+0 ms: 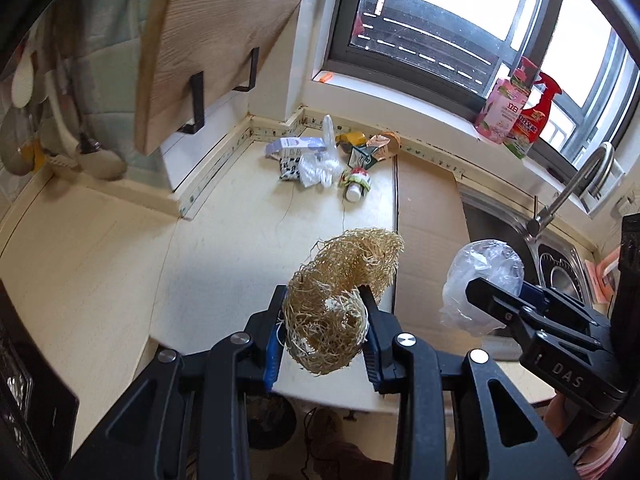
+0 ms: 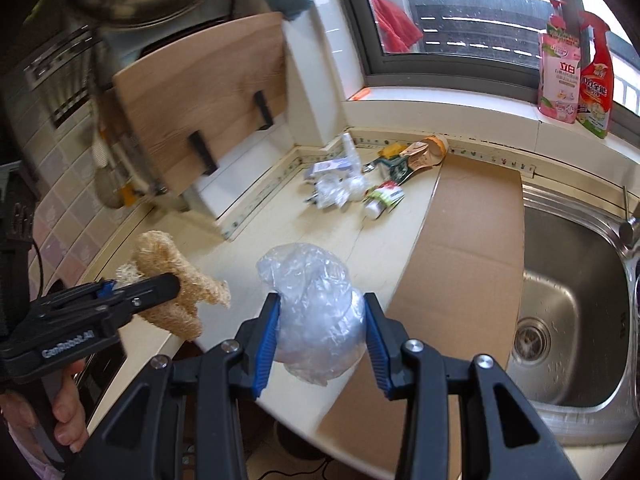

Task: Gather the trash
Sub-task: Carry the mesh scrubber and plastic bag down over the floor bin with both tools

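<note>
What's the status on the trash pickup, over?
Left gripper shut on loofah scrap. Right gripper shut on crumpled plastic bag. More trash piled at the counter's back corner. Nothing in the way.

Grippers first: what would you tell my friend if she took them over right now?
Left gripper: shut on the loofah, held above the counter.
Right gripper: shut on the plastic bag, also lifted.
Done: both pieces picked up.
Left: drop them in a bin (none clearly in view), then collect the trash pile at the counter's back corner.
</note>
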`<control>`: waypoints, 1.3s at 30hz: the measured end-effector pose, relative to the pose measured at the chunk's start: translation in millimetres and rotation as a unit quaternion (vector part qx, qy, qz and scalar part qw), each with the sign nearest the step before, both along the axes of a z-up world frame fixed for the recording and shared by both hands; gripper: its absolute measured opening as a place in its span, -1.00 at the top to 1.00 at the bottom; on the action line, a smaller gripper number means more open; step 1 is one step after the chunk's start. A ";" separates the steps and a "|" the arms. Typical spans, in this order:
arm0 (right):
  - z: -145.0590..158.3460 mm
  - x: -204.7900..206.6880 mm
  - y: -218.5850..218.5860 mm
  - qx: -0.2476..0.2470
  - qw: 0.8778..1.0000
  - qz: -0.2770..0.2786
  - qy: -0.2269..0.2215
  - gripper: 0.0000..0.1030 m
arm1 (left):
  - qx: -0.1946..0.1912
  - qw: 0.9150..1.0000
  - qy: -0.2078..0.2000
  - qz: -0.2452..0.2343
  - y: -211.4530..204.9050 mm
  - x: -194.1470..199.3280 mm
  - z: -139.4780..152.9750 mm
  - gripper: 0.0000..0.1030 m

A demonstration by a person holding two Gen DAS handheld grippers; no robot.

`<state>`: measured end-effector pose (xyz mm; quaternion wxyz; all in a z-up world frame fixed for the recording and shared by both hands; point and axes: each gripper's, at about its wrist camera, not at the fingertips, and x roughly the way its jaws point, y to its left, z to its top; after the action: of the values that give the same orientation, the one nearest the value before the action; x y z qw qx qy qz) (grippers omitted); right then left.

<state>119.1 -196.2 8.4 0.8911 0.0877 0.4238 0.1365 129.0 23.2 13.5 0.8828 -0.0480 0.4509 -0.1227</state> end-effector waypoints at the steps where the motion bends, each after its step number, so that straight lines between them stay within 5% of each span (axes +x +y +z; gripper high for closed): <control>1: 1.7 -10.9 5.4 -0.001 1.000 0.003 -0.001 0.21 | 0.000 1.000 0.002 -0.001 4.3 -9.7 -0.7 0.38; 15: -19.9 -95.8 58.1 -0.017 0.998 0.039 0.035 0.21 | 0.005 0.998 0.055 -0.011 48.3 -97.1 -47.1 0.36; 39: -186.3 -118.3 125.3 -0.055 0.971 0.117 0.199 0.21 | 0.045 0.978 0.202 0.026 95.7 -133.7 -220.5 0.36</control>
<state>0.8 -70.9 -177.9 0.7702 0.0136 0.6068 0.1961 -4.6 118.9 -207.0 0.7775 -0.0437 0.6238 -0.0665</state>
